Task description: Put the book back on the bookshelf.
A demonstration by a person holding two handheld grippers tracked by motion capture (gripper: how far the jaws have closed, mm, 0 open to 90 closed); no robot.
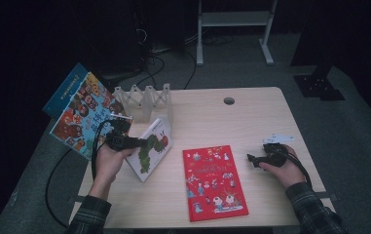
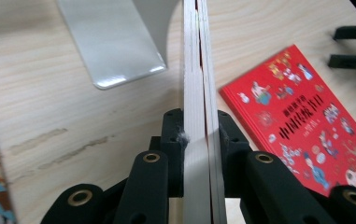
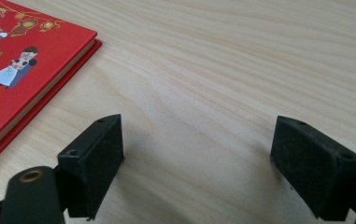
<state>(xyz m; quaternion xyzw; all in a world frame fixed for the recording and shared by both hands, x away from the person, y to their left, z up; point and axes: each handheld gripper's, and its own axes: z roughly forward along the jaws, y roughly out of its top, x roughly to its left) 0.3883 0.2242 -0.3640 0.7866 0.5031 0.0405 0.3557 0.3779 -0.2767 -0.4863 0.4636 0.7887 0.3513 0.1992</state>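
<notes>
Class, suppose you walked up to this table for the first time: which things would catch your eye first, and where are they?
The flat red picture book lying near the front middle of the pale wooden table stands out most. Left of it, the left tool is clamped on the edge of a white caterpillar picture book, held tilted off the table just before a white slotted book rack. At the right, the right tool rests open beside the red book.

glossy red book (image 1: 214,182), matt wooden table (image 1: 251,117)
</notes>
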